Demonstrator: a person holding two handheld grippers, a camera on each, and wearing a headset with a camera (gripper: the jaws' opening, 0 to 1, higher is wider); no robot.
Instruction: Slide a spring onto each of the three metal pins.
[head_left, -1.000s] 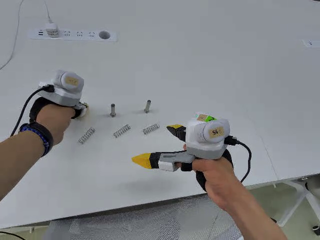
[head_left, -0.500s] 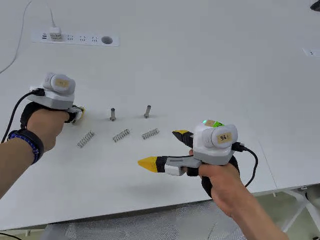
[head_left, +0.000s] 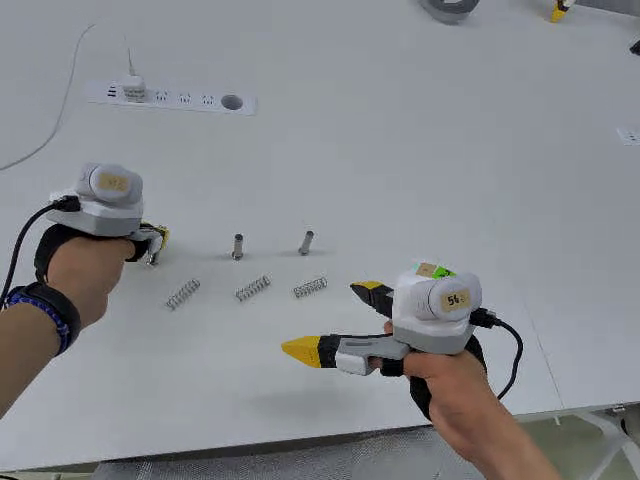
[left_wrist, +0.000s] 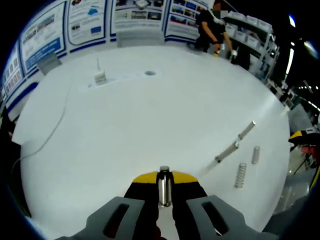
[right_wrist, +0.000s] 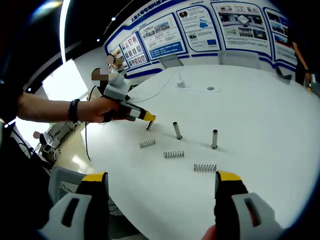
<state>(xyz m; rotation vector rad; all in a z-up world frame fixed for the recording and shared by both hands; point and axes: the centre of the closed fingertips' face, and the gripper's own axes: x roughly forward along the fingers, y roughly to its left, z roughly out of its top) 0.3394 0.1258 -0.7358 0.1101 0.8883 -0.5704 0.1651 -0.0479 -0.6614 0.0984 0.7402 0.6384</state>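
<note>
R gripper hangs nearest, over the tabletop's front edge. Its jaws are spread wide w/ nothing in them, prob. free to go for a spring.

Just beyond, 3 springs lie flat in a row, apart from each other: left spring, middle spring, right spring. None is on a pin yet, so the task looks barely begun.

Behind them 2 pins stand upright: middle pin and right pin. Each is roughly behind its own spring, so the layout reads as 1 spring per pin.

The 3rd pin sits at the left end of that row, roughly upright, pinched betw. the L gripper's jaws. Can't tell if its foot touches the tabletop. Prob. held to steady it while a spring goes on.

Count: 3 springs, 3 pins, 2 grippers.

Farthest, toward the back-left corner, is 1 power strip.
</note>
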